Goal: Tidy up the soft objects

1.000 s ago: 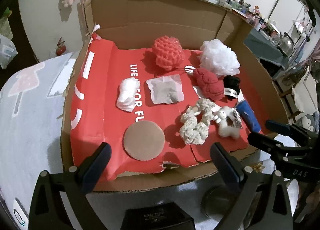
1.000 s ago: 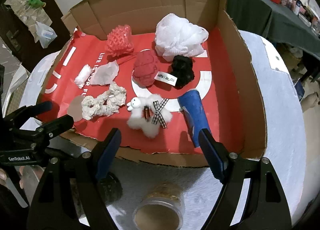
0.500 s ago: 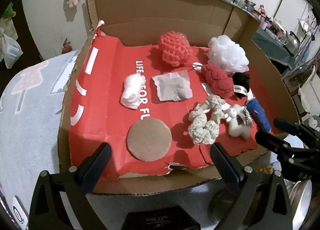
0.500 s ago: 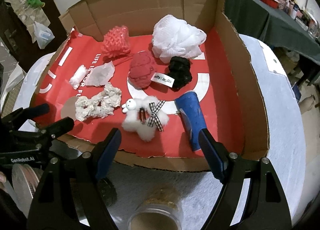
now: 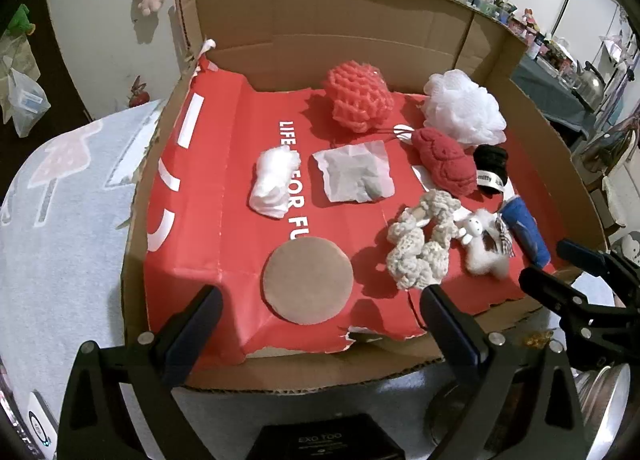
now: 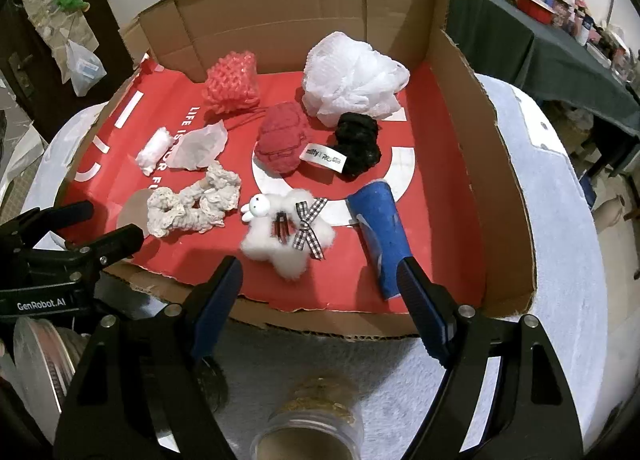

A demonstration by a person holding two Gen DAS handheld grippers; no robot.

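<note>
A shallow cardboard box [image 5: 360,24] [image 6: 496,164] with a red liner holds the soft things. Inside lie a coral mesh sponge [image 5: 358,96] [image 6: 232,82], a white bath pouf [image 5: 464,108] [image 6: 352,78], a red knit piece [image 5: 444,162] [image 6: 282,140], a black scrunchie [image 5: 491,164] [image 6: 358,144], a cream crochet scrunchie [image 5: 420,246] [image 6: 192,204], a white fluffy bunny clip [image 5: 484,248] [image 6: 286,234], a blue roll [image 5: 526,230] [image 6: 382,232], a white wad [image 5: 274,182] and crumpled paper [image 5: 354,172]. My left gripper [image 5: 320,316] and right gripper [image 6: 320,284] both hover open at the box's near edge, empty.
A brown disc [image 5: 308,280] lies on the liner near the front. A glass jar [image 6: 308,428] stands on the white fuzzy cover below my right gripper. A metal lid [image 6: 36,360] sits at the left. A dark-clothed table [image 6: 552,40] with clutter stands at the right.
Both views have tilted slightly, so the box sits a little lower in the frames. The objects in the box have not moved and both grippers stay open.
</note>
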